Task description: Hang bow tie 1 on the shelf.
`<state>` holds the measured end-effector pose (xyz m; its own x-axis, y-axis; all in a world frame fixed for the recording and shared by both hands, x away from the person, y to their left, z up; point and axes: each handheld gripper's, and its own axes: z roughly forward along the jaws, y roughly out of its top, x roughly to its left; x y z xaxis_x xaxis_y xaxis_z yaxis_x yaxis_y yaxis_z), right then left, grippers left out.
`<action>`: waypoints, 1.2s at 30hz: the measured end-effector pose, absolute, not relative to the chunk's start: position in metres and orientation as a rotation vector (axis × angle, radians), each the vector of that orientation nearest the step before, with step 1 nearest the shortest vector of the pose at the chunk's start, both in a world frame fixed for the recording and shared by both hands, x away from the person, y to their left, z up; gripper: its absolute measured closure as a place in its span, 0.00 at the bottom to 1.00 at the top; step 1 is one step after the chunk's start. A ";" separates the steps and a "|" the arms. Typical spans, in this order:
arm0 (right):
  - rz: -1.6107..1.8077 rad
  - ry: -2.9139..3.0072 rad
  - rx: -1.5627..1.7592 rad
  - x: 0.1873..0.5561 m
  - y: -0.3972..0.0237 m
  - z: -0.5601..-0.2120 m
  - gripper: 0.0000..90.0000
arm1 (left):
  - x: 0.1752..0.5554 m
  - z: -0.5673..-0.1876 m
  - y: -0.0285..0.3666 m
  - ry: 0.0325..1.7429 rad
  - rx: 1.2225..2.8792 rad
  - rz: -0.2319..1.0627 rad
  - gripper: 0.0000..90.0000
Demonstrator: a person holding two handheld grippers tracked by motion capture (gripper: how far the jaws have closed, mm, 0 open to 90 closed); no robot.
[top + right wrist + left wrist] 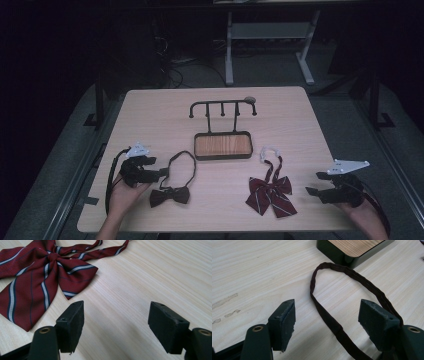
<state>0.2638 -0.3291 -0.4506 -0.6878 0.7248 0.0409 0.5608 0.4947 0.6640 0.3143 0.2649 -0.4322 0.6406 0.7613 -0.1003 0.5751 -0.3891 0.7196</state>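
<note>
At the left of the table (150, 107), the left gripper (161, 172) is held low over the wood, its jaws spread wide with nothing pinched. Between them, in the left gripper view, the thin neck strap (329, 320) of the dark bow tie (170, 196) is seen lying flat, one run of it passing through the gap and the other curving behind the far jaw; the pads do not press on it. The bow itself lies near the front edge, just beside that hand, with its strap looped back toward the stand.

In the middle, a small black stand (222, 145) with a wooden base and a row of pegs on its top bar is set toward the far side; nothing is hung on it.

Right of centre, the red striped bow tie (270, 192) is spread on the table, its strap (271, 159) running back toward the stand. Further right, the right gripper (311, 183) is held apart from it, jaws likewise spread and empty; in the right gripper view the red bow (37, 277) is seen off to one side, not between the pads.

The step in hand is judged to be the reach for the dark tie's strap, probably so that it can be hung on a peg. The next move would call for the left jaws to be lowered until the strap sits squarely between the pads, then closed firmly, since so thin a band could slip out or be missed against the wood.
</note>
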 end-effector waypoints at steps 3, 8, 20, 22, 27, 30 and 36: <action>0.972 2.505 1.105 0.263 -0.328 -0.452 0.31 | 0.315 -0.433 0.265 1.031 2.118 0.320 0.34; 0.970 2.514 1.114 0.263 -0.324 -0.450 0.31 | 0.315 -0.433 0.265 1.015 2.119 0.310 0.34; 0.936 2.552 1.081 0.267 -0.304 -0.438 0.32 | 0.313 -0.433 0.262 1.004 2.141 0.313 0.34; 0.930 2.555 1.088 0.269 -0.302 -0.434 0.32 | 0.313 -0.432 0.263 1.003 2.134 0.323 0.34; 0.931 2.568 1.090 0.273 -0.301 -0.430 0.31 | 0.313 -0.432 0.264 1.003 2.135 0.315 0.34; 0.903 2.613 1.067 0.277 -0.294 -0.429 0.29 | 0.313 -0.432 0.264 1.000 2.132 0.321 0.34; 0.875 2.625 1.027 0.283 -0.285 -0.417 0.29 | 0.313 -0.430 0.267 1.005 2.122 0.330 0.34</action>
